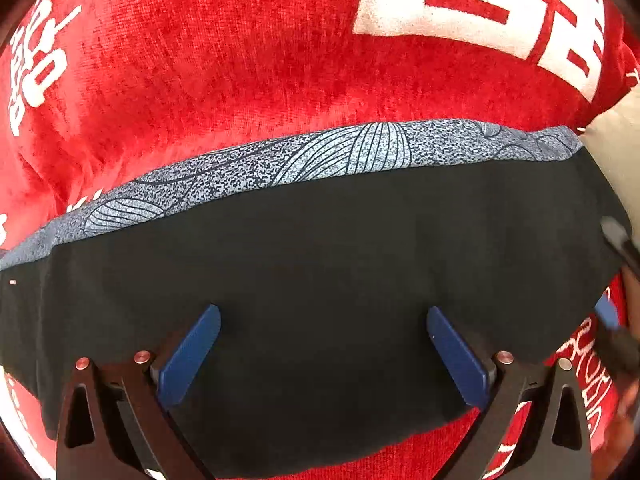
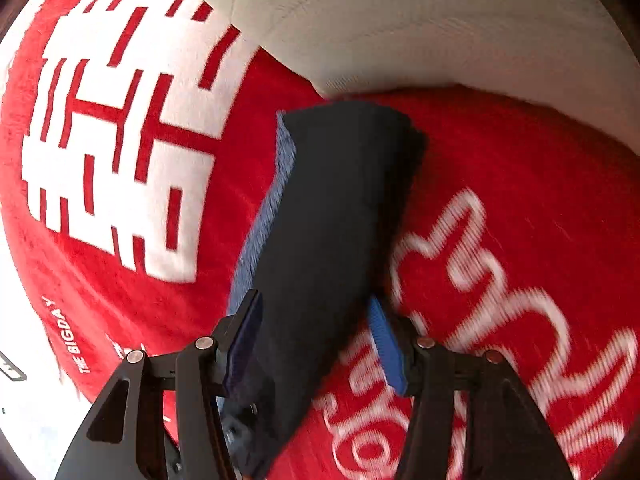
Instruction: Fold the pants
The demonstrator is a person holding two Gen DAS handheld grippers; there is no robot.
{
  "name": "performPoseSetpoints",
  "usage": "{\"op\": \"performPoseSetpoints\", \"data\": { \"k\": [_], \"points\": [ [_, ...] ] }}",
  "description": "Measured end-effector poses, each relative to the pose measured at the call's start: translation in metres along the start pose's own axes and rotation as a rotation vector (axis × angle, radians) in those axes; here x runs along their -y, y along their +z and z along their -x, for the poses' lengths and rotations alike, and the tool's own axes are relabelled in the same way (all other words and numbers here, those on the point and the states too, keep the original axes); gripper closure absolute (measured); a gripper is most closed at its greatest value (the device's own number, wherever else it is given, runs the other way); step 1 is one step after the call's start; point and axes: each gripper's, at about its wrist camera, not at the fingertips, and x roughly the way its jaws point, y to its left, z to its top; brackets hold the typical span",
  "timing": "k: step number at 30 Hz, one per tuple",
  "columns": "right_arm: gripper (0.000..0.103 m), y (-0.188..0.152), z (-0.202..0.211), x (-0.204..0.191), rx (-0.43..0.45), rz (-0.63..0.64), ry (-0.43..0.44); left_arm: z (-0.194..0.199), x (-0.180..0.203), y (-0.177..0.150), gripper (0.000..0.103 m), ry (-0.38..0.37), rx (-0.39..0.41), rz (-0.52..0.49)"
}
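The pants (image 1: 320,248) are black with a blue-grey patterned band (image 1: 320,156) along the far edge. They lie folded into a flat wide strip on a red blanket. My left gripper (image 1: 323,320) is open, its blue fingers (image 1: 188,352) spread just above the black cloth, holding nothing. In the right wrist view the same folded pants (image 2: 340,208) run lengthwise away from the camera. My right gripper (image 2: 316,320) is open, its blue fingers (image 2: 386,344) either side of the near end of the strip. The right gripper shows at the left view's right edge (image 1: 616,240).
The red blanket (image 1: 240,60) with large white lettering (image 2: 120,140) covers the surface. A beige cushion or armrest (image 2: 440,28) rises at the far right, close to the end of the pants. A white floor area (image 2: 24,420) shows at the blanket's left edge.
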Motion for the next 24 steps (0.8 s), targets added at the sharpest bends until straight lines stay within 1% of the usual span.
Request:
{"op": "performPoseSetpoints", "data": {
  "k": [2,3,4,5,6,7,10,12,16,19,21,24],
  "points": [
    [0.045,0.007,-0.011,-0.009,-0.009,0.022,-0.019,0.001,-0.002,-0.002,0.0,-0.002,0.003,-0.008],
    [0.048,0.009,-0.013,-0.011,-0.018,0.025,-0.037,0.001,-0.001,-0.004,0.0,-0.001,0.005,-0.008],
    [0.066,0.011,-0.015,-0.013,-0.028,0.02,-0.062,-0.001,-0.002,-0.002,0.0,0.0,0.006,-0.006],
    [0.081,0.013,-0.018,-0.015,-0.051,0.022,-0.117,-0.001,0.0,-0.002,0.0,0.003,0.009,-0.005],
    [0.087,0.015,-0.018,-0.02,-0.064,0.044,-0.146,0.005,0.001,-0.001,0.0,0.006,0.013,-0.003],
    [0.089,0.015,-0.017,-0.025,-0.063,0.069,-0.156,0.005,0.002,-0.003,0.0,0.008,0.016,-0.001],
    [0.09,0.003,-0.004,-0.07,-0.041,0.315,-0.212,0.005,0.007,-0.008,0.0,0.016,0.033,-0.005],
    [0.091,-0.012,0.004,-0.102,-0.025,0.466,-0.22,0.007,0.012,-0.013,0.0,0.024,0.048,-0.013],
    [0.091,-0.039,0.01,-0.144,-0.018,0.646,-0.227,0.01,0.017,-0.02,0.0,0.045,0.087,-0.036],
    [0.091,-0.061,0.009,-0.168,-0.021,0.761,-0.237,0.011,0.017,-0.023,0.0,0.038,0.099,-0.04],
    [0.091,-0.078,0.009,-0.179,-0.023,0.827,-0.246,0.011,0.014,-0.022,0.0,0.002,0.091,-0.035],
    [0.091,-0.106,0.007,-0.204,-0.02,0.939,-0.273,0.016,-0.011,-0.012,0.0,-0.098,0.017,-0.006]
  ]
}}
